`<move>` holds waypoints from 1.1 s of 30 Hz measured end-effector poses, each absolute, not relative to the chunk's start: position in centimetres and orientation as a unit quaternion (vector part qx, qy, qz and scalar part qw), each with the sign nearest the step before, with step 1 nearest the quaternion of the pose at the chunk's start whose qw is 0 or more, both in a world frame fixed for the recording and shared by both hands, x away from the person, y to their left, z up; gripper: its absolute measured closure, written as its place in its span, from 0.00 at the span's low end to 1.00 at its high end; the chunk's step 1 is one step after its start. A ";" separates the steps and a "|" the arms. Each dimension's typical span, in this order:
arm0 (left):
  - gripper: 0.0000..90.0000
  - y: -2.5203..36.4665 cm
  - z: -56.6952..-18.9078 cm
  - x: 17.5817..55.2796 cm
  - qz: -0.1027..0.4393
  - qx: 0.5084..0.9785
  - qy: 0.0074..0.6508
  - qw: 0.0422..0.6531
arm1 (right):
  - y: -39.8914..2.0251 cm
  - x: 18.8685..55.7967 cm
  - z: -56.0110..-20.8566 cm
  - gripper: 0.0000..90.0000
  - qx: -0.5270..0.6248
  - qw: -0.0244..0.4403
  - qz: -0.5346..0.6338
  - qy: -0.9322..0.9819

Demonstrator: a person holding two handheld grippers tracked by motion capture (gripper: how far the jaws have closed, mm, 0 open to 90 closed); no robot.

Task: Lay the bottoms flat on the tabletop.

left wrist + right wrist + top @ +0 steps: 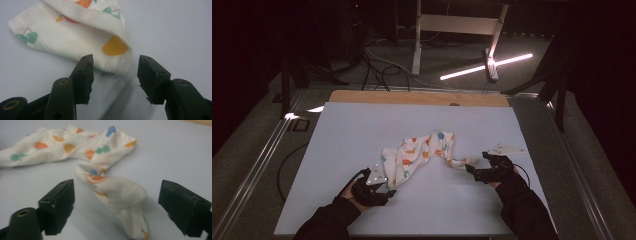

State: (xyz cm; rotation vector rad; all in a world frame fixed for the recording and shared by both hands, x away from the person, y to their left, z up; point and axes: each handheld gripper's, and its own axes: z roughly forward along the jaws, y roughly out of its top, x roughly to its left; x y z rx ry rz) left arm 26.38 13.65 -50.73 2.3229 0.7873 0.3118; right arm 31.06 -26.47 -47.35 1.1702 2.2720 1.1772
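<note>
A white cloth (419, 152) printed with coloured fruit lies crumpled across the middle of the pale table (362, 125). My left gripper (389, 192) sits at the cloth's near-left corner. In the left gripper view its jaws (116, 62) stand open, with the folded corner (62, 37) just ahead of the tips and untouched. My right gripper (472, 170) is at the cloth's twisted right end. In the right gripper view it (117, 190) is open wide, and the twisted end (117, 195) lies loose between the jaws, clear of both pads.
A wooden strip (412, 97) runs along the table's far edge. Beyond it on the floor are dark cables (377, 70), a metal frame leg (416, 45) and a bright light strip (487, 66). A metal rail (257, 165) runs along the table's left side.
</note>
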 end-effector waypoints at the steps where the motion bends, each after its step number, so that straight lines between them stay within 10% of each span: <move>1: 0.53 13.5 -50.8 26.5 0.117 0.889 0.298 0.326 | -26.3 31.0 -47.3 0.15 0.410 0.165 0.414 0.796; 5: 0.59 13.1 -51.2 26.8 0.111 0.894 0.296 0.318 | -25.8 30.9 -47.3 0.13 0.399 0.163 0.410 0.804; 8: 0.90 13.0 -50.8 26.9 0.114 0.896 0.288 0.318 | -25.7 30.9 -47.3 0.13 0.398 0.161 0.410 0.805; 11: 0.98 12.7 -50.5 27.0 0.107 0.900 0.279 0.318 | -25.7 30.9 -47.3 0.13 0.397 0.160 0.412 0.804; 33: 0.99 9.3 -43.9 30.5 -0.016 0.814 0.269 0.514 | -26.0 30.8 -47.2 0.13 0.390 0.172 0.412 0.805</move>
